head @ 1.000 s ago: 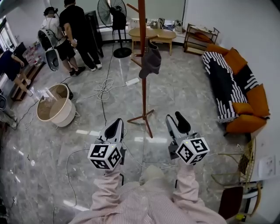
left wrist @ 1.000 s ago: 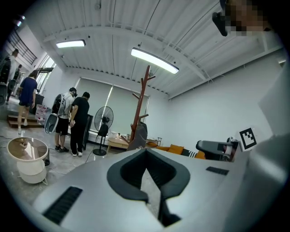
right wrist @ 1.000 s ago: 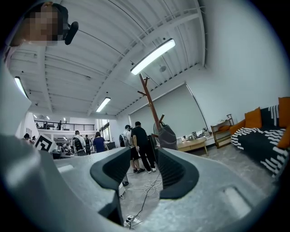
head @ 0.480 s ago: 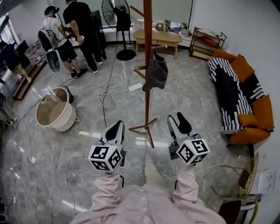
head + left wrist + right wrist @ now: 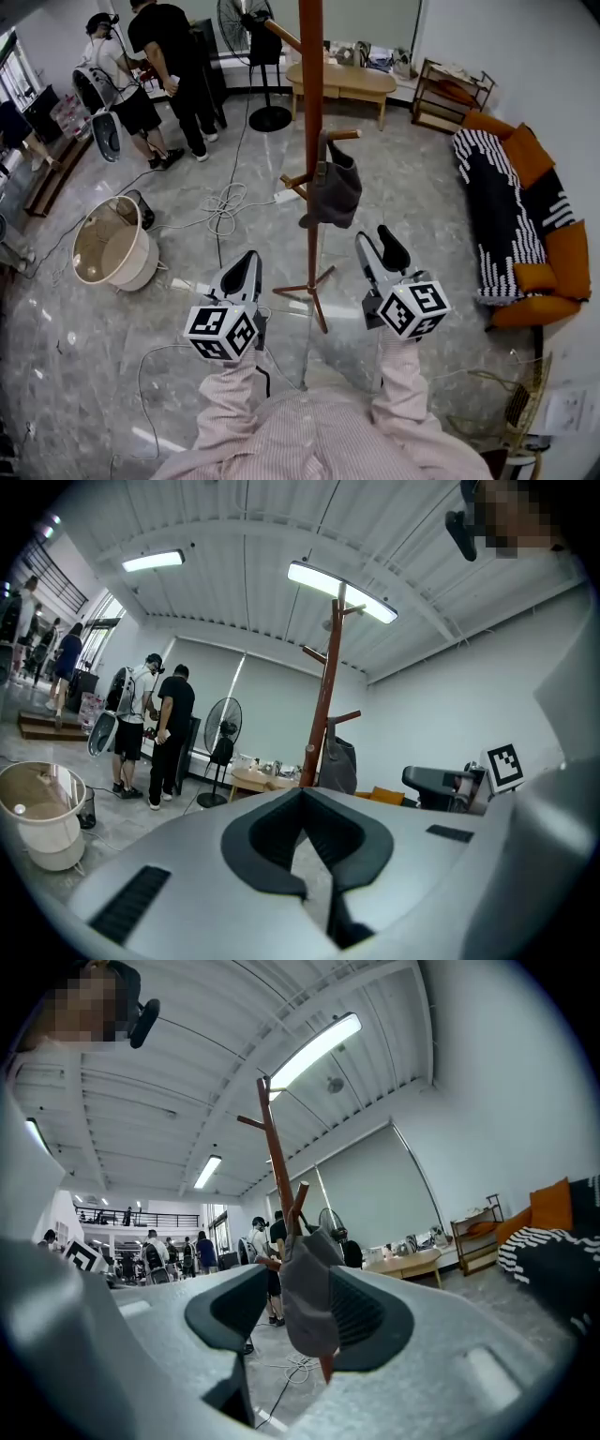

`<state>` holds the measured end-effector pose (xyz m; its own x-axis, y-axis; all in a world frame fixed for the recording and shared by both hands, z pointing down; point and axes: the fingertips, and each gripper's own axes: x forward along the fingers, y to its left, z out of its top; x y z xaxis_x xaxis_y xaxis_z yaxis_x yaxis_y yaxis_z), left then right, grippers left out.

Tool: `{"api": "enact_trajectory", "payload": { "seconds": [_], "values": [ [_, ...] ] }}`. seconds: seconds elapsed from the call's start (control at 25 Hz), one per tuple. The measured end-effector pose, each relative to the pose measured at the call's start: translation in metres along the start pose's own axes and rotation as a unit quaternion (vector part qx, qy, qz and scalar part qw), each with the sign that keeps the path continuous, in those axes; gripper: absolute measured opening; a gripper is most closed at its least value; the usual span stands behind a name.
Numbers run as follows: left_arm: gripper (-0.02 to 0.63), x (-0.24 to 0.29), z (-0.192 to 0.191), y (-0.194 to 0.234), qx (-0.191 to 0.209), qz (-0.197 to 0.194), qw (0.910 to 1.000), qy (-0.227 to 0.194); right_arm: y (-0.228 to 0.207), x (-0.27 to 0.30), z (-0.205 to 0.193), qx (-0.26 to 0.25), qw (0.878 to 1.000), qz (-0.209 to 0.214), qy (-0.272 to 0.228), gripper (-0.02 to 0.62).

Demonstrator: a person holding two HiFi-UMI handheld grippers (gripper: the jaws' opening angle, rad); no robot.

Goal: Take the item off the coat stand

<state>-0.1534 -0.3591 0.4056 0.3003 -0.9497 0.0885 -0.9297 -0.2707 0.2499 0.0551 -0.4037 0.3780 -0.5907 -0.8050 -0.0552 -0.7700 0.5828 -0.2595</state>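
Note:
A tall reddish-brown coat stand rises from the marble floor straight ahead of me. A grey bag-like item hangs from one of its short pegs, right of the pole. My left gripper is held level to the left of the stand's base, jaws together and empty. My right gripper is on the right, below and short of the item; its jaws have just been opening and nothing is between them. In the right gripper view the item shows through the gap between the jaws. In the left gripper view the stand is ahead.
Cables trail across the floor left of the stand, beside a beige tub. Two people stand at the back left near a floor fan. A low table is behind the stand, and a sofa lines the right wall.
Both grippers have moved forward, and the coat stand and the hanging item are now nearer and larger in the head view. The item still hangs on its peg.

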Motion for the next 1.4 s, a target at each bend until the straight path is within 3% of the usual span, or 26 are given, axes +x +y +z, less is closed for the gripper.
{"api": "enact_trajectory", "payload": {
  "seconds": [0.52, 1.0, 1.16, 1.4],
  "values": [
    [0.002, 0.078, 0.025, 0.019, 0.006, 0.018, 0.9998, -0.01, -0.042, 0.092, 0.024, -0.062, 0.997, 0.033, 0.02, 0.186],
    [0.002, 0.1, 0.031, 0.029, 0.004, 0.019, 0.9998, -0.002, -0.033, 0.131, 0.025, -0.096, 0.989, 0.1, 0.061, 0.184],
    [0.002, 0.103, 0.029, 0.033, 0.003, 0.015, 0.9999, 0.002, -0.029, 0.134, 0.022, -0.127, 0.984, 0.101, 0.069, 0.086],
    [0.002, 0.103, 0.03, 0.035, 0.004, 0.002, 1.0, 0.008, -0.025, 0.132, 0.026, -0.125, 0.986, 0.088, 0.06, 0.061]
  ]
}}
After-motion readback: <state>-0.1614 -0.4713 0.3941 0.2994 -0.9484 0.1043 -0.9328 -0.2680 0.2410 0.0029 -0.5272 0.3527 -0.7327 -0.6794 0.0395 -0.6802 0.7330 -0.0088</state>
